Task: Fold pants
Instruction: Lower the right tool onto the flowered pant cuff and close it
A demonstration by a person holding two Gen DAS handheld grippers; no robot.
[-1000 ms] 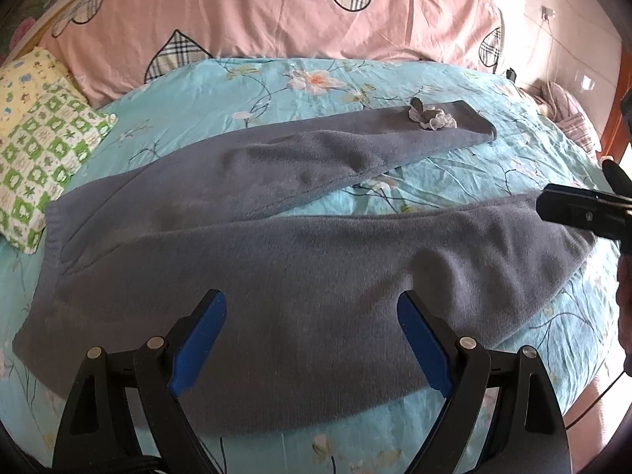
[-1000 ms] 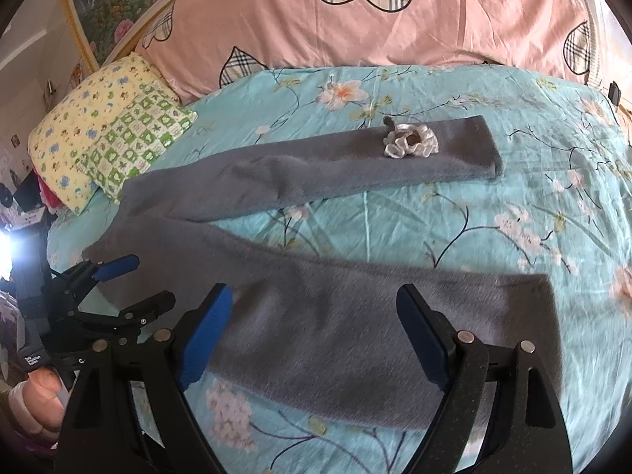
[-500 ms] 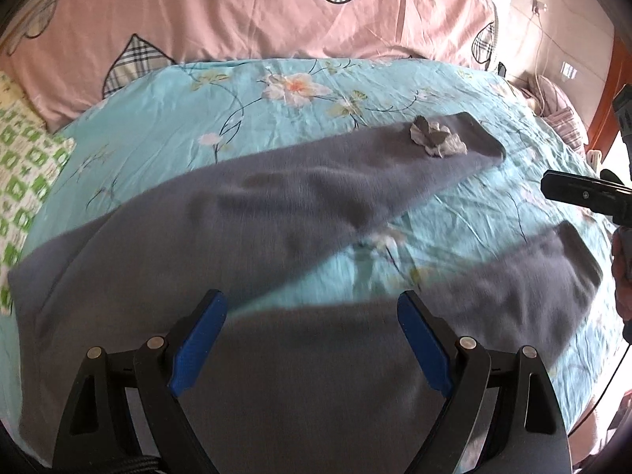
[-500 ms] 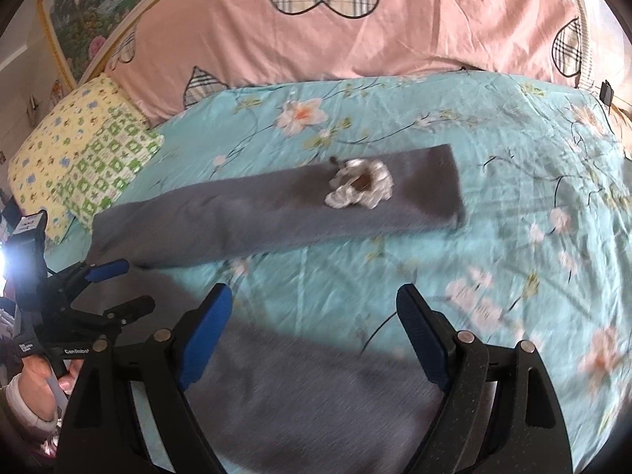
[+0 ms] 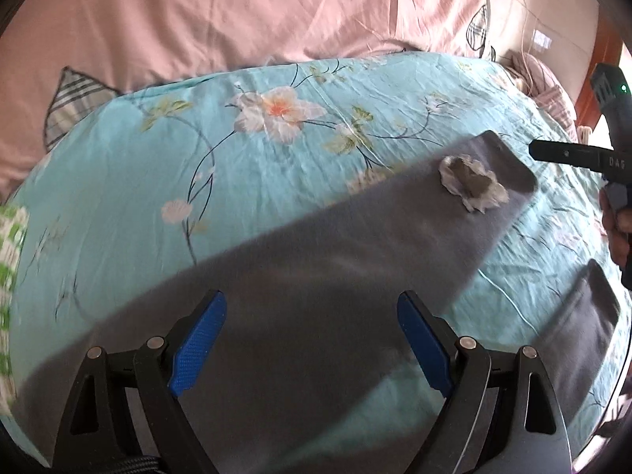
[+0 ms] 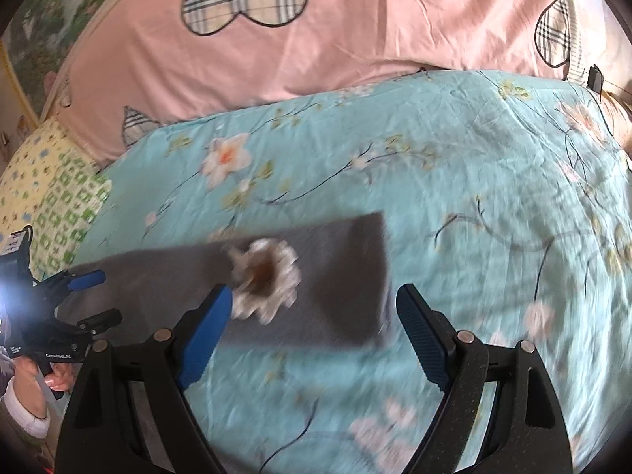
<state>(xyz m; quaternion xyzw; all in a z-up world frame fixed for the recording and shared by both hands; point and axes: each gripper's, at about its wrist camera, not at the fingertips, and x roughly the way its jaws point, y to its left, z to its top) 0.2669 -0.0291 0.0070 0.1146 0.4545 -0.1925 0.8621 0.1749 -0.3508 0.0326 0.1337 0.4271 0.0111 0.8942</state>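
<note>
In the last second I have swung both tools forward over the bed, off the near trouser leg and onto the far one; the grey pants lie spread flat, legs apart. My left gripper and right gripper both hang with jaws wide, holding nothing. The right one is over the far leg's hem beside the white flower trim, so I judge folding has not yet begun.

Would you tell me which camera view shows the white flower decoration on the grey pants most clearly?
The left wrist view: the flower decoration is fairly sharp there, lying near the cuff of the far pants leg. In the right wrist view it appears larger but motion-blurred, partly behind a right fingertip.
</note>
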